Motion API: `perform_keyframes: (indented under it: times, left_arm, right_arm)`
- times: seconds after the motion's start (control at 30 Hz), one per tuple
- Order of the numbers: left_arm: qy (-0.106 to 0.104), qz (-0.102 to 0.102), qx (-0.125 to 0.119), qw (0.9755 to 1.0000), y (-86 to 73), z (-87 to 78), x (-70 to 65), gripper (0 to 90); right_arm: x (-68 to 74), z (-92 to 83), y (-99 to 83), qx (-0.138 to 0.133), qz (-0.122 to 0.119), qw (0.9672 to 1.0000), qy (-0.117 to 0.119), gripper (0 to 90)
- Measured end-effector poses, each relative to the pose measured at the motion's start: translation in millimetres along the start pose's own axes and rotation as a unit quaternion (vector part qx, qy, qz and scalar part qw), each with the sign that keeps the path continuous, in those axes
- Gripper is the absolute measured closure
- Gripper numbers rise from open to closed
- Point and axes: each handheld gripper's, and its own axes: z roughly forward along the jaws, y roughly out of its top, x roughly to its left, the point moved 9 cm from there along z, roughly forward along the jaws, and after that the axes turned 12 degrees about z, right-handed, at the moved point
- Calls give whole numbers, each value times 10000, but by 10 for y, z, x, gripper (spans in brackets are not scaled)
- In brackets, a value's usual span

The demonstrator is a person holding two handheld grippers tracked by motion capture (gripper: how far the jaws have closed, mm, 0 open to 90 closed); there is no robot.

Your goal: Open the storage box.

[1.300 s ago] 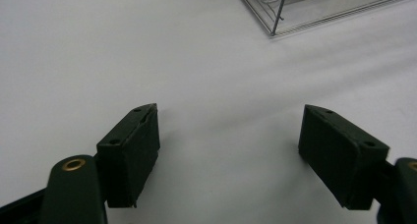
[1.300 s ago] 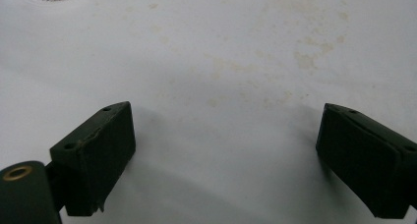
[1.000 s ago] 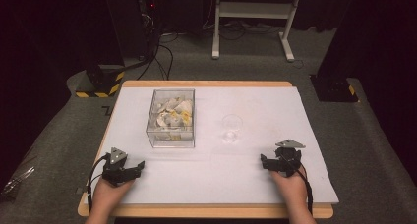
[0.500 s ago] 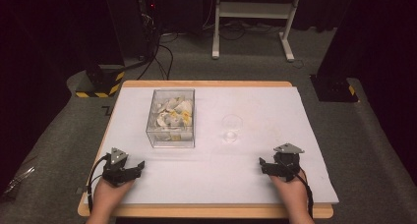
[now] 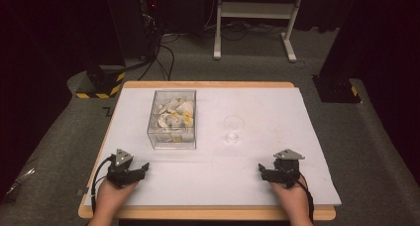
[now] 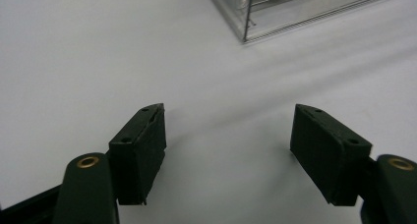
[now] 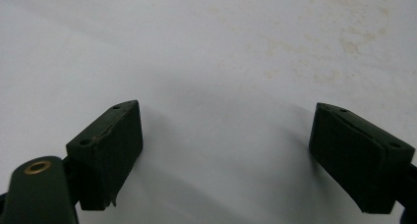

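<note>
A clear plastic box holding several pale, crumpled pieces stands left of centre on the white table. Its near corner shows at the top of the left gripper view. To its right stands a small clear glass. My left gripper rests near the front left of the table, open, with nothing between its jaws. My right gripper rests near the front right, also open and empty, over bare white surface with faint stains.
Beyond the table's far edge are a white stand's legs, cables on the grey floor, and black-and-yellow striped bases. A dark block sits on the floor at the right.
The right gripper has slid slightly back toward the front edge of the table. The left gripper has hardly moved.
</note>
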Motion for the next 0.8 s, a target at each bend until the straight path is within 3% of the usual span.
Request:
perform_keyframes:
  times: [0.13, 0.23, 0.37, 0.57, 0.67, 0.8]
  left_arm:
    - [-35, 59, -146, 9999, 93, -18, -63, 306]
    - [-267, -134, -331, 9990, 167, -39, -123, 315]
    - [-427, -112, -460, 9980, 244, -46, -200, 314]
    - [-501, -15, -453, 9977, 296, -32, -287, 309]
    - [-694, -3, -444, 9966, 330, -39, -339, 322]
    - [-705, 60, -515, 9962, 387, -62, -388, 331]
  right_arm:
    - [-5, 4, -1, 4, 27, 10000, 32, 130]
    - [-6, 6, -2, 4, 43, 10000, 52, 128]
    - [-6, 5, -5, 18, 56, 10000, 62, 128]
    - [-7, 6, -5, 18, 56, 10000, 65, 127]
    - [-7, 6, -5, 18, 54, 10000, 66, 128]
    - [-7, 6, -6, 18, 54, 10000, 66, 127]
